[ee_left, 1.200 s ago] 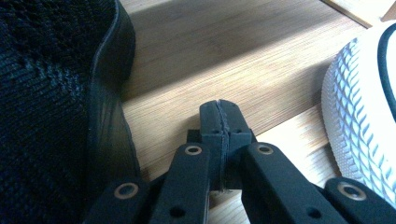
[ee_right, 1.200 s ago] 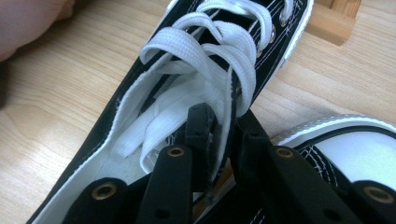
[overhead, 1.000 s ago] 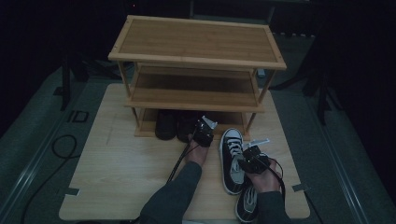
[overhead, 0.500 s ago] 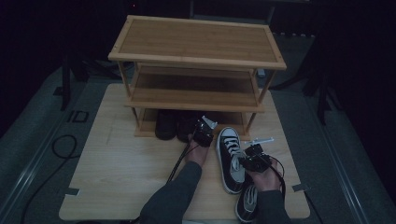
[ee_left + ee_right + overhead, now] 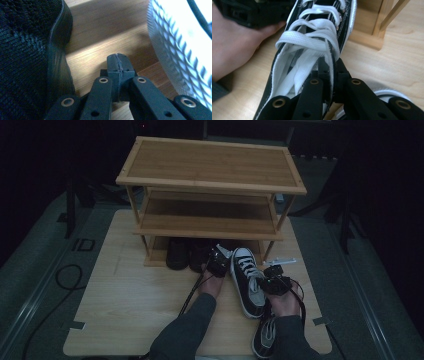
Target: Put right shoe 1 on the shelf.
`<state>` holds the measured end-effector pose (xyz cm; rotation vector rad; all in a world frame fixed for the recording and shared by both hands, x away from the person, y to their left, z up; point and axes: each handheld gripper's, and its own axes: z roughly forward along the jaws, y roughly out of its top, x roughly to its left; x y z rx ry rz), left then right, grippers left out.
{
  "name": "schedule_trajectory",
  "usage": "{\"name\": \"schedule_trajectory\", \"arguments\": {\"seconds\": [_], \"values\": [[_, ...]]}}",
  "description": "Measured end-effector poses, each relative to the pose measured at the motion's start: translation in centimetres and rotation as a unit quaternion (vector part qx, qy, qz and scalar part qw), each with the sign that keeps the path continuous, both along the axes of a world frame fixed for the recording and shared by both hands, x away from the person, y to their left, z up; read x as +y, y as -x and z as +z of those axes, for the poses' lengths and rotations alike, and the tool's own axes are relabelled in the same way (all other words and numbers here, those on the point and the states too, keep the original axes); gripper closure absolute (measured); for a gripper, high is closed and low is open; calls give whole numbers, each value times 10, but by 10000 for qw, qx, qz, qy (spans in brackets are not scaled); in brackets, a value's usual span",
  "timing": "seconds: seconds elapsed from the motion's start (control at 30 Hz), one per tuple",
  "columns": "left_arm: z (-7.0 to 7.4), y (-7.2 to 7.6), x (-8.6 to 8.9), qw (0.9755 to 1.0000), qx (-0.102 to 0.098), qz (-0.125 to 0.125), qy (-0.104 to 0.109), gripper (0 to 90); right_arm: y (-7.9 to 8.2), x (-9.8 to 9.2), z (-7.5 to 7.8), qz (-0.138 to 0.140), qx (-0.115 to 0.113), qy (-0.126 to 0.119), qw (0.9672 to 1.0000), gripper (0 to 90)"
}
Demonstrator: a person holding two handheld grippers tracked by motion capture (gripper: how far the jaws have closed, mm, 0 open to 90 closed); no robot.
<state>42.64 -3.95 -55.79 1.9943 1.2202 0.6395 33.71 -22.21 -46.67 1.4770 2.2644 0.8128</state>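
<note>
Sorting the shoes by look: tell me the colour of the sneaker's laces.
White laces on a black sneaker; clearest in the right gripper view.

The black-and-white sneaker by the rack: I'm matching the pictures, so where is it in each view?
High view: the sneaker lies centre-right, toe toward the rack.
Left gripper view: its white ribbed sole runs down the right edge.
Right gripper view: its laced upper is in the middle.
Shared landmark: the wooden board under the sneaker.
</note>
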Motion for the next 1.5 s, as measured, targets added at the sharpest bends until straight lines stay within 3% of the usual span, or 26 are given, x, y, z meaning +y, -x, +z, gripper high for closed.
{"name": "schedule_trajectory", "arguments": {"seconds": [0.6,1.13,1.5], "values": [[0,0,0,10000,8,-1,6,899,-23,-11,21,-81,-226,102,9997,881],[0,0,0,10000,14,5,3,899,-20,-25,29,33,-340,147,9993,881],[0,0,0,10000,6,-1,6,900,-16,-36,38,56,-341,33,9994,881]]}}
